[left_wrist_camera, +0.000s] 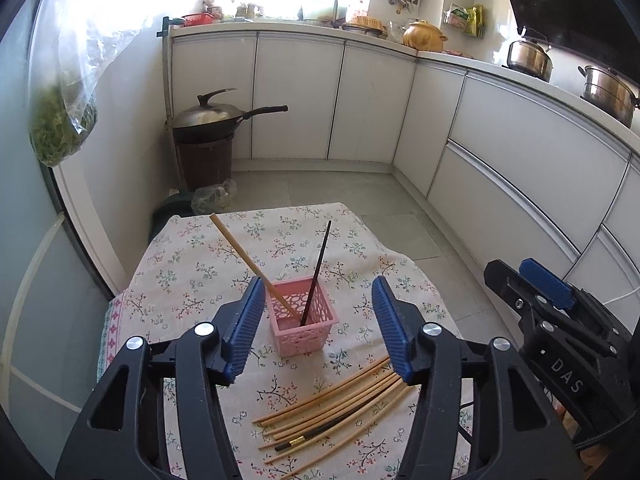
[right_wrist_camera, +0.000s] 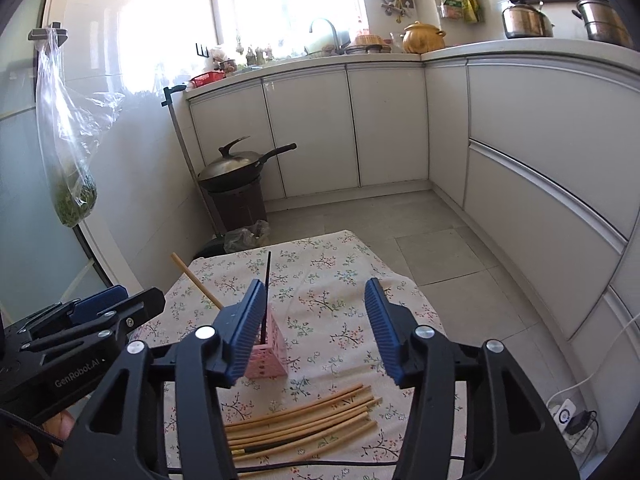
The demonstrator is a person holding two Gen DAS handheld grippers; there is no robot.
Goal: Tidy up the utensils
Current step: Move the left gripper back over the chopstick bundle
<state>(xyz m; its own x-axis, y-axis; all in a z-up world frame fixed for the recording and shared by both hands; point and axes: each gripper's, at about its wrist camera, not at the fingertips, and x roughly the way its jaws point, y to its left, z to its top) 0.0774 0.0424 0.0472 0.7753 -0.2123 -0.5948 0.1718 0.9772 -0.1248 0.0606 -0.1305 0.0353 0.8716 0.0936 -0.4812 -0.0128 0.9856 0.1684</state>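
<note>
A small pink basket (left_wrist_camera: 301, 322) stands on the floral tablecloth (left_wrist_camera: 192, 276). It holds a wooden chopstick (left_wrist_camera: 248, 260) leaning left and a black chopstick (left_wrist_camera: 318, 272) nearly upright. Several wooden chopsticks and one black one (left_wrist_camera: 332, 412) lie loose on the cloth in front of the basket. My left gripper (left_wrist_camera: 320, 328) is open and empty, hovering just above the basket and pile. My right gripper (right_wrist_camera: 312, 332) is open and empty above the cloth, with the pink basket (right_wrist_camera: 270, 354) behind its left finger and the loose chopsticks (right_wrist_camera: 304, 424) below. The right gripper also shows at the left wrist view's right edge (left_wrist_camera: 548, 300).
White kitchen cabinets (left_wrist_camera: 360, 100) run along the back and right. A wok (left_wrist_camera: 216, 118) sits on a dark bin at the back left. A plastic bag of greens (left_wrist_camera: 60, 120) hangs on the left. A power strip (right_wrist_camera: 568, 420) lies on the floor at right.
</note>
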